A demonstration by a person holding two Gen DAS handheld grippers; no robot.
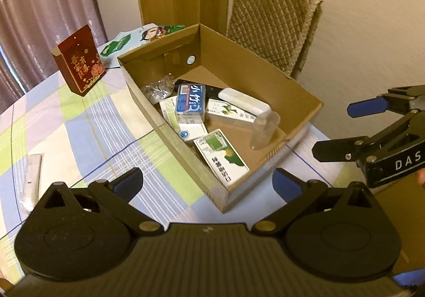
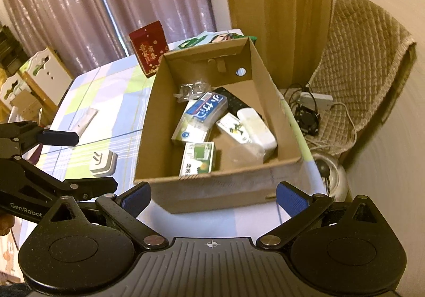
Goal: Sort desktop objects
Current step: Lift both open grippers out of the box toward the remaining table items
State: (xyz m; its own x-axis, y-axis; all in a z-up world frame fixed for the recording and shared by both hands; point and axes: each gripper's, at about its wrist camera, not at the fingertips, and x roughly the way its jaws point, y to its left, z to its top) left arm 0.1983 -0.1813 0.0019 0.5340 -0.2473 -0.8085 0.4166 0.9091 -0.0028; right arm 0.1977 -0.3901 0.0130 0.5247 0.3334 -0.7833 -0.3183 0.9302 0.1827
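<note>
While both your grippers hang wide open and empty before the cardboard box (image 2: 220, 190), its medicine cartons (image 2: 198, 159) lie dead ahead. Left of your right gripper (image 2: 212, 200), the white adapter (image 2: 103, 161) waits unsorted, near your left gripper (image 1: 207, 185).

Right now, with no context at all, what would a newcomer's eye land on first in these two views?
Probably the open brown cardboard box in the middle of the checked tablecloth, holding a jumble that includes a blue-and-white lettered packet and a long white plastic case. Next, the dark red gift box with gold lettering standing behind it, and both grippers open and empty: left gripper, right gripper.
</note>
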